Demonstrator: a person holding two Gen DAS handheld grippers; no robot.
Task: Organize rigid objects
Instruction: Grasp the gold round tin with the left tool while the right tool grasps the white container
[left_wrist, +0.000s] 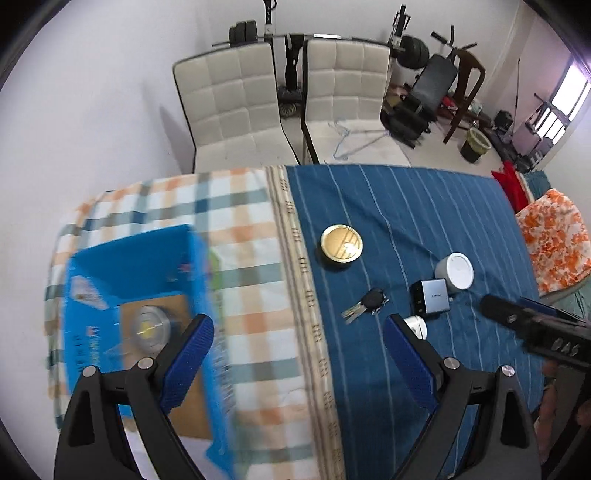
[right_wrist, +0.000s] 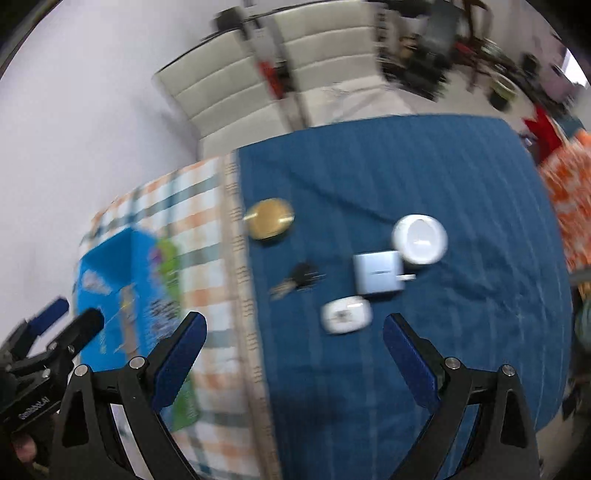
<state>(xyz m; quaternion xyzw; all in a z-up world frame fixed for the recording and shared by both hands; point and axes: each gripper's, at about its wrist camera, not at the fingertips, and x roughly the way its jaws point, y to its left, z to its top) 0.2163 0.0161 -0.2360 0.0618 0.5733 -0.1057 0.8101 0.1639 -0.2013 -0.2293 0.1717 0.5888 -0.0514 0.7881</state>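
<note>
Your left gripper and right gripper both have jaws spread wide, holding nothing; a round, seemingly clear container lies in the blue box.

- A gold-lidded tin, keys, a grey charger, a white round case and a small white case are laid on the blue cloth.
- A clear round container is seen inside the blue box.

Two cream quilted upholstered chairs stand side by side against a plain white wall, just beyond the surface's far edge. Behind the chairs, a barbell rack with black weight plates. Right of the chairs, a black weight bench, a brown wooden chair and a woven waste basket on pale floor; farther right, a bright window.
</note>
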